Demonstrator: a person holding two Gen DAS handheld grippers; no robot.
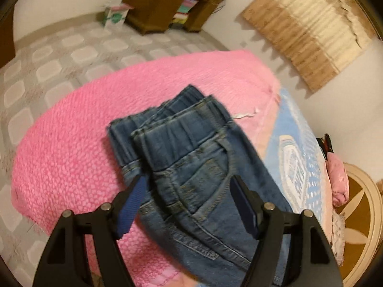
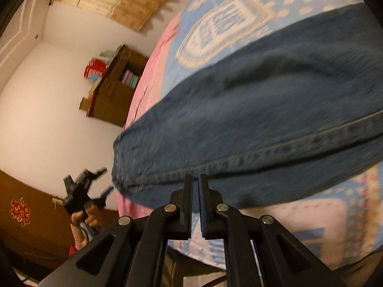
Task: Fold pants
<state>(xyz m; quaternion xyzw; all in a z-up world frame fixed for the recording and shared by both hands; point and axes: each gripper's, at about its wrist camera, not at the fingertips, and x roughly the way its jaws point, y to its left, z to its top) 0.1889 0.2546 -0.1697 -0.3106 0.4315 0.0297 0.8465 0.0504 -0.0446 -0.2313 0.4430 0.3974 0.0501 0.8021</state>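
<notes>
Blue denim pants (image 1: 191, 157) lie folded lengthwise on the bed, waistband at the far end over a pink blanket (image 1: 71, 148). My left gripper (image 1: 189, 189) is open, its fingers straddling the hip pocket area just above the cloth. In the right wrist view the pant leg (image 2: 263, 119) stretches across the bed, blurred. My right gripper (image 2: 195, 179) is shut, its tips at the seamed edge of the leg; the frames do not show cloth clearly pinched between them. The left gripper (image 2: 83, 191) and the hand holding it show at the left of that view.
A blue and white patterned cover (image 1: 296, 162) lies beside the pink blanket. A brown cabinet (image 1: 167, 2) stands by the white wall across a tiled floor (image 1: 59, 55). A bamboo mat (image 1: 308, 24) hangs on the wall. A pink pillow (image 1: 337, 179) lies by the headboard (image 1: 368, 215).
</notes>
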